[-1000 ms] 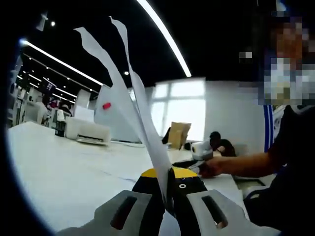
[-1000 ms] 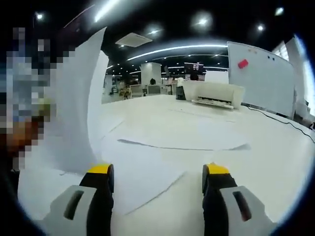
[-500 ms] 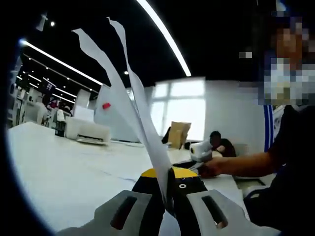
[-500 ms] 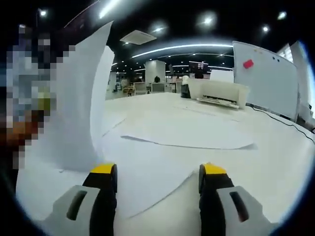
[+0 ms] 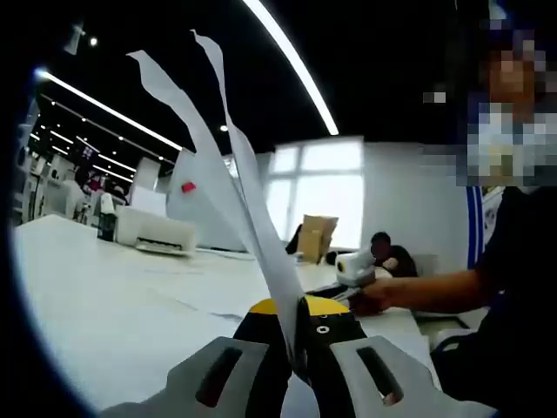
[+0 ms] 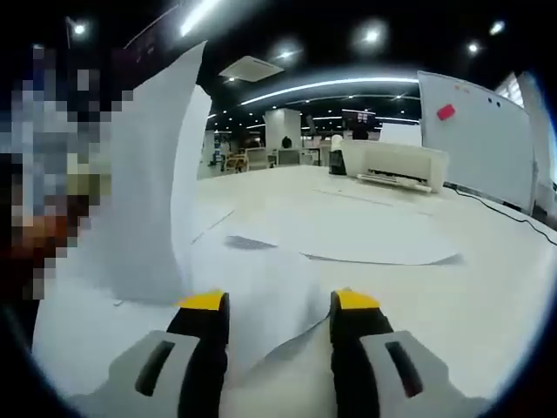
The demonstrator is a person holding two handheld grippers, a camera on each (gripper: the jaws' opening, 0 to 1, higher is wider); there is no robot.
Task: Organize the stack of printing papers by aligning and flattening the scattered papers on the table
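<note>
Bright ceiling strips (image 5: 287, 65) and a glaring window (image 5: 318, 196) are noted; edges are bent by fisheye, backgrounds softened.

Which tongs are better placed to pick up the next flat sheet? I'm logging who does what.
The right tongs: they stand open, with a loose sheet on the table between the tips. The left tongs are shut on upright sheets.

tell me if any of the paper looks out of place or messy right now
Yes. Two sheets stand upright, pinched in the shut left gripper, their tops splayed apart rather than aligned. On the table, a loose sheet lies between the right gripper's jaws with its edge lifted, and another sheet lies flat farther back, apart from any stack.
</note>
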